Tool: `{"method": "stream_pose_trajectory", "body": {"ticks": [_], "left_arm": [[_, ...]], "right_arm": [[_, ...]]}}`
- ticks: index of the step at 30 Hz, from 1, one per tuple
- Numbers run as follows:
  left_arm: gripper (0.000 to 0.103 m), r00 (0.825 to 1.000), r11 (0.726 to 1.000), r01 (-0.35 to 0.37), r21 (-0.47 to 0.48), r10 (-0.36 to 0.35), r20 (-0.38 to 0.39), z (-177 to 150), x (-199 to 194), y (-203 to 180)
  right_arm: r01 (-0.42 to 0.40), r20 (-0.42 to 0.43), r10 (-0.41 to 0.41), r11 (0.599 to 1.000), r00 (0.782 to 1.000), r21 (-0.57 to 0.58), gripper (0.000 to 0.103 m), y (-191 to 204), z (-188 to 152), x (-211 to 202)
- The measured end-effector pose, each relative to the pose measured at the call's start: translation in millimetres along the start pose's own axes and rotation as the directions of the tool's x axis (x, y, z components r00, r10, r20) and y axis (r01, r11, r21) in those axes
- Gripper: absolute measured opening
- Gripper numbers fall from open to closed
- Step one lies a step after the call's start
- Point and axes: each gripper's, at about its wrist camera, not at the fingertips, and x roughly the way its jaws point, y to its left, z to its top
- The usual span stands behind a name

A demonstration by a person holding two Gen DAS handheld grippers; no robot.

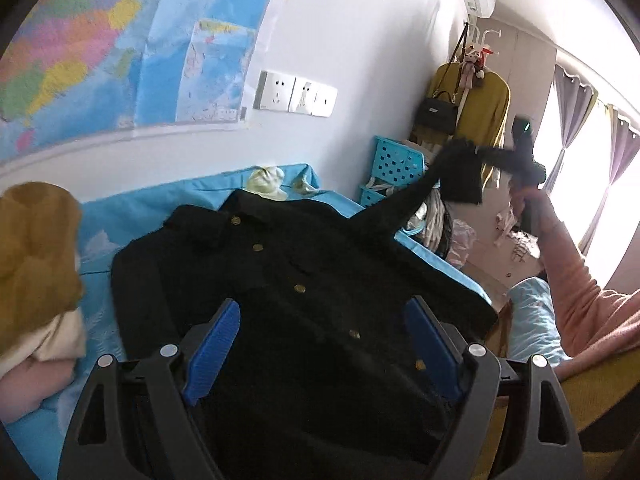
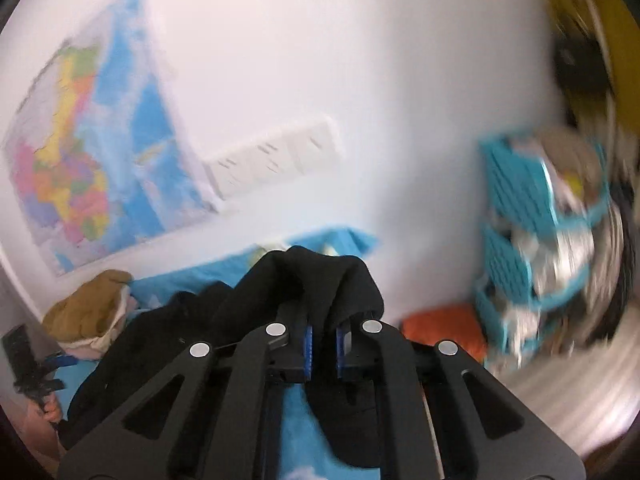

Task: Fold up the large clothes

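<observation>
A black coat [image 1: 304,280] with gold buttons lies front-up on the blue bed [image 1: 132,216], its collar toward the wall. The left gripper [image 1: 320,344] hovers over the coat's lower front with its blue-padded fingers [image 1: 214,348] spread wide and nothing between them. The right gripper [image 2: 322,344] is nearly closed, pinching the end of the coat's sleeve [image 2: 320,280]; in the left wrist view that sleeve [image 1: 416,188] stretches up and away from the bed's far edge to the raised right gripper [image 1: 524,160]. A mustard-coloured garment [image 1: 36,248] is bunched on the bed just beside the coat. A map [image 1: 100,48] hangs on the wall above the bed, and turquoise baskets [image 1: 396,160] stand stacked past the bed's corner.
</observation>
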Motion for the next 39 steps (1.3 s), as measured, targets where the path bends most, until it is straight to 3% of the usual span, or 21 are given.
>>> {"method": "stream_pose_trajectory", "body": {"ticks": [2,5,9,12,13,14,15,16,18,19,22,25,27,29,32,35,38,39], "left_arm": [[0.082,1.000,1.000,0.021,-0.017,-0.021,-0.011,3.0,7.6,6.6],[0.082,0.999,0.998,0.050,-0.043,-0.051,-0.007,7.4,10.4,15.1],[0.083,0.998,0.996,0.067,-0.065,-0.066,0.022,9.2,-1.0,27.1],[0.086,0.998,0.996,0.048,-0.079,-0.046,0.030,7.6,-10.0,36.2],[0.086,0.999,0.995,0.045,-0.086,-0.042,0.028,7.1,-11.6,38.9],[0.086,0.999,0.995,0.039,-0.091,-0.037,0.025,6.7,-12.4,40.6],[0.086,0.999,0.995,0.036,-0.094,-0.034,0.019,5.1,-13.3,42.2],[0.086,0.999,0.995,0.032,-0.095,-0.031,0.014,4.0,-13.6,43.1],[0.086,1.000,0.995,0.017,-0.096,-0.017,-0.006,1.4,-12.6,44.5],[0.086,1.000,0.995,0.017,-0.096,-0.019,-0.013,0.6,-11.9,45.0],[0.088,0.999,0.996,0.021,-0.086,-0.025,-0.046,-0.1,-5.1,44.9],[0.092,0.995,0.996,0.051,-0.068,-0.056,-0.077,3.4,9.0,40.1],[0.092,0.990,0.996,0.072,-0.052,-0.078,-0.118,8.0,26.9,33.1],[0.093,0.979,0.995,0.092,-0.050,-0.099,-0.177,12.8,47.8,26.2],[0.094,0.947,0.993,0.099,-0.066,-0.114,-0.301,18.3,89.7,15.8],[0.093,0.908,0.990,0.073,-0.118,-0.115,-0.403,18.9,131.2,16.0],[0.067,0.883,0.986,0.018,-0.165,-0.093,-0.459,14.4,156.1,26.3],[0.047,0.886,0.985,0.010,-0.171,-0.088,-0.455,13.7,156.3,29.9]], "right_arm": [[-0.056,0.004,0.056,0.996,0.998,-0.075,0.008,35.6,14.7,0.8],[-0.143,-0.063,0.132,0.969,0.989,-0.203,0.008,97.6,21.9,18.6],[-0.317,-0.237,0.252,0.900,0.938,-0.300,0.012,181.3,2.3,66.6],[-0.396,-0.364,0.272,0.857,0.891,-0.329,0.016,229.3,-26.5,112.2],[-0.417,-0.421,0.266,0.849,0.867,-0.324,0.020,243.6,-39.8,133.5],[-0.428,-0.474,0.246,0.844,0.845,-0.325,0.039,254.9,-52.3,151.6],[-0.429,-0.525,0.216,0.842,0.823,-0.326,0.075,263.3,-66.9,168.9],[-0.434,-0.570,0.197,0.845,0.797,-0.314,0.088,267.9,-79.7,184.1],[-0.444,-0.621,0.184,0.847,0.762,-0.294,0.091,271.7,-96.2,202.4],[-0.445,-0.626,0.185,0.847,0.758,-0.289,0.091,271.1,-97.4,203.8],[-0.456,-0.595,0.230,0.851,0.770,-0.260,0.092,256.7,-86.6,189.2],[-0.408,-0.516,0.232,0.875,0.825,-0.260,0.093,235.6,-67.2,173.3],[-0.316,-0.464,0.175,0.916,0.869,-0.248,0.093,207.3,-59.6,173.0],[-0.238,-0.456,0.121,0.949,0.882,-0.207,0.093,178.9,-58.9,183.1],[-0.129,-0.479,0.053,0.984,0.876,-0.127,0.090,130.2,-70.9,204.3],[-0.059,-0.519,0.032,0.998,0.854,-0.037,0.088,91.4,-90.9,227.4],[-0.053,-0.546,0.085,0.996,0.834,0.074,0.082,66.2,-108.5,245.1],[-0.079,-0.545,0.131,0.990,0.828,0.118,0.070,60.3,-114.4,249.9]]}}
